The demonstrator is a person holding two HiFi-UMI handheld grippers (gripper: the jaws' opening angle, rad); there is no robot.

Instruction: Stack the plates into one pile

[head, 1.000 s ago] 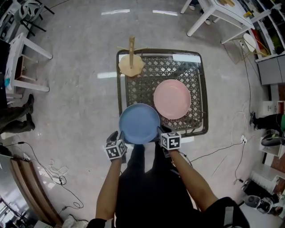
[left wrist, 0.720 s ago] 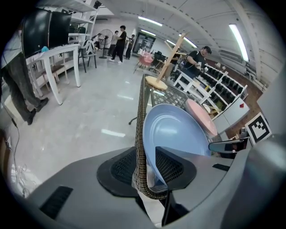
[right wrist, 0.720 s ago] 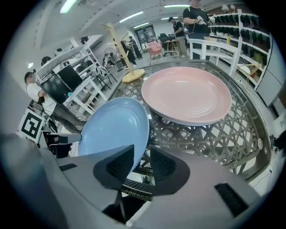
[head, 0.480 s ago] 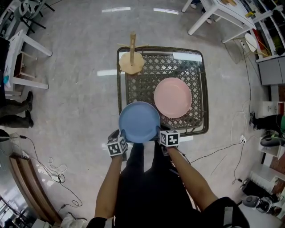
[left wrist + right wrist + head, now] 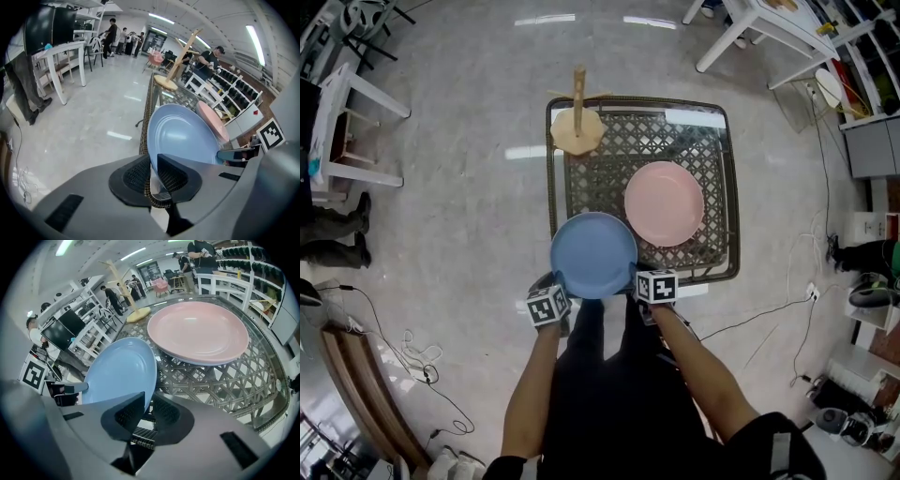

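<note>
Left tongs (image 5: 153, 164) and right tongs (image 5: 149, 401) had just closed, each clamped on blue plate (image 5: 593, 255) rim at counter's (image 5: 609, 173) near edge.

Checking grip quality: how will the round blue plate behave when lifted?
The round blue plate probably stays stiff: its rim holds shape between the left tool and right tool, whose jaws have just closed on it. Its glossy surface may slip. Thin and shallow, it is likely light.

Left gripper (image 5: 153, 165): jaws have just been closing, pads now pressing the blue plate's (image 5: 185, 136) near rim.
Pink plate (image 5: 212, 123): just behind, right.
Wicker table (image 5: 145, 105): rim left of plates.
</note>
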